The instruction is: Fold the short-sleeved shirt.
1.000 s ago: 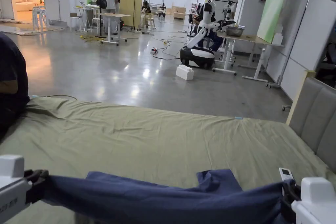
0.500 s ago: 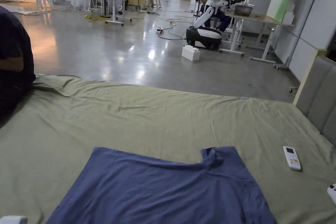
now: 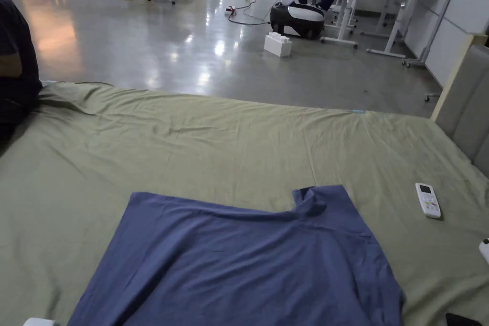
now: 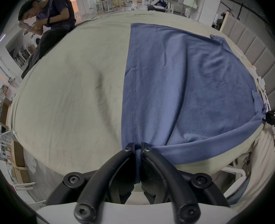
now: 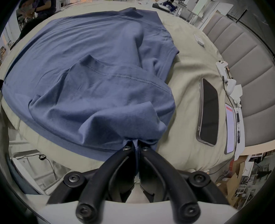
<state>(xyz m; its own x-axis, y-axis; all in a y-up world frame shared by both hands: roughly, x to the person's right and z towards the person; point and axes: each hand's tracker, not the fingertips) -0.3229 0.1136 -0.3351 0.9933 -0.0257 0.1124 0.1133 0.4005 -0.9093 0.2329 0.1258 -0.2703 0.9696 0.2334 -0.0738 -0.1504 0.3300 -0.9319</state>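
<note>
A: Where did the blue short-sleeved shirt (image 3: 248, 255) lie, and how much room was around it?

B: It lay spread on the olive-green bedsheet (image 3: 215, 150), near the bed's near edge. Beyond the shirt the sheet ran bare up to the far edge of the bed, and to the shirt's left it was bare as well. In the left gripper view the shirt's stitched hem (image 4: 134, 98) ran straight away from the jaws.

A: And the tongs?

B: The left gripper (image 4: 138, 148) was clenched on the hem corner nearest the camera, with fabric pressed between both jaws. The right gripper (image 5: 135, 146) was clenched on a bunched bit of shirt fabric at the opposite near corner; a sleeve (image 5: 101, 88) lay folded over the body just beyond it.

A: Any writing to read?

B: None that could be made out; print on the far gripper's white body was too small.

A: What else stood near the shirt?

B: To its right, a white remote control (image 3: 428, 200) lay apart from it on the sheet. Closer to the right gripper lay a dark smartphone (image 5: 208, 112), a second lit phone (image 5: 229, 129), a pen (image 5: 238, 127) and a white game controller (image 5: 222, 67), all between the shirt and the grey padded headboard (image 5: 254, 69). A person in a dark shirt (image 4: 52, 17) sat on the bed's far left corner. Past the bed, a white humanoid robot (image 3: 301, 7) stood on the polished floor (image 3: 143, 45).
</note>
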